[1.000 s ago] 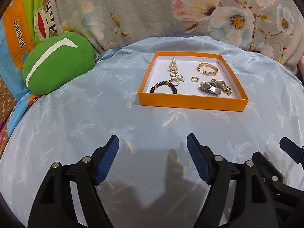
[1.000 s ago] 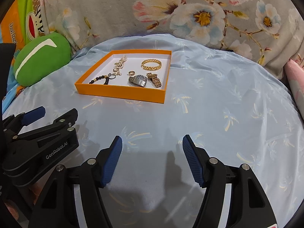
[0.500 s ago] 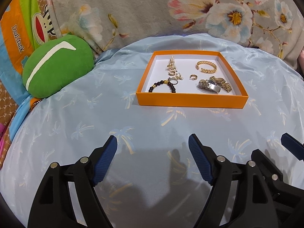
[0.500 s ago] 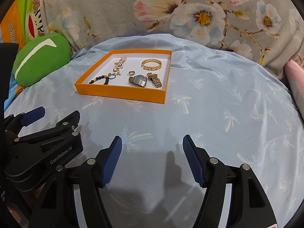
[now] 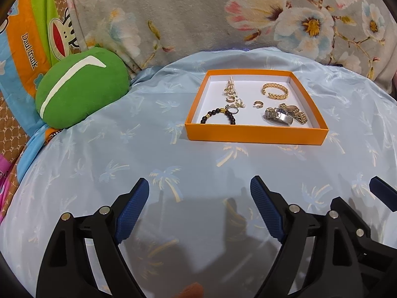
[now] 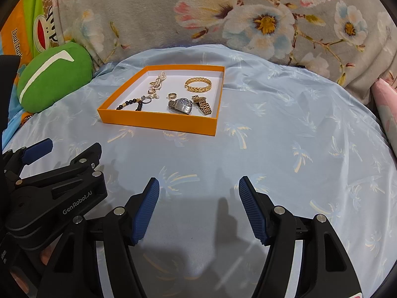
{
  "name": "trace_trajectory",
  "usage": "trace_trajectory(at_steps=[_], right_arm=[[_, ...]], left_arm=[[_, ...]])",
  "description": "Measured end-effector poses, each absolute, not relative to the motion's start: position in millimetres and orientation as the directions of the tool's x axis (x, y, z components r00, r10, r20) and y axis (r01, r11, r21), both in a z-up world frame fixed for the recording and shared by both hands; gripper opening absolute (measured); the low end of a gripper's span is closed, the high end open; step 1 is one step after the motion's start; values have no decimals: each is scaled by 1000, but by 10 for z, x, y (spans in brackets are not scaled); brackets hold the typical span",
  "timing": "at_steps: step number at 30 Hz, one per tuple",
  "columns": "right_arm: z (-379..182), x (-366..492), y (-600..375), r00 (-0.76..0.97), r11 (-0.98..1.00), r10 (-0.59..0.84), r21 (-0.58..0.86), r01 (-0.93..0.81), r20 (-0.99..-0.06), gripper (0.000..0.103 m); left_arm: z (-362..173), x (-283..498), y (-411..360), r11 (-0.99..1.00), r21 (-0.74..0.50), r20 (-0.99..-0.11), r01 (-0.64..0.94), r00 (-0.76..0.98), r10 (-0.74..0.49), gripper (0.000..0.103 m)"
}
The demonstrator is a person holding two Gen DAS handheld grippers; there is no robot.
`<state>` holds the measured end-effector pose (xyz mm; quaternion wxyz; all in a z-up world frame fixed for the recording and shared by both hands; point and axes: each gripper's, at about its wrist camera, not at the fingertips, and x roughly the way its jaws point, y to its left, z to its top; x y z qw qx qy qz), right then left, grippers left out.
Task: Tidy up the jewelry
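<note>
Pale blue sheet with little palm trees printed all over it, spread across what looks like a bed, so that's the surface everything sits on. Behind it there's a grey floral blanket bunched up along the back, and off to the left a round green cushion leaning on a bright cartoon-print fabric.

Sitting on the sheet, well ahead of both tools, is a shallow orange box with a white inside. All the jewelry is in it: a string of pearls toward the back left, a gold bangle back right, a small gold hoop in the middle, a dark bead bracelet front left with a silver ring touching it, and a silver watch lying right against a gold watch at front right.

Left tool hovers over bare sheet, its jaws have just been opening and stand wide apart, nothing between them. Right tool is just beside it, also spread apart with nothing held, pads off the fabric as far as I can tell.
</note>
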<state>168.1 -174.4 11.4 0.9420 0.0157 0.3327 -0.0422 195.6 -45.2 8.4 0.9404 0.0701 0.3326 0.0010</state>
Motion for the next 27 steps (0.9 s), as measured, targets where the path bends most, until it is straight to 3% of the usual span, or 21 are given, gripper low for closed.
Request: trace_trajectory(at_steps=[12, 27], right_arm=[[110, 1689, -1758, 774, 996, -68, 0, 88, -630, 65], [103, 1686, -1811, 772, 995, -75, 1, 97, -631, 65]], left_arm=[[73, 1977, -460, 988, 152, -629, 23, 773, 79, 91], [83, 1956, -472, 986, 168, -622, 20, 778, 91, 91]])
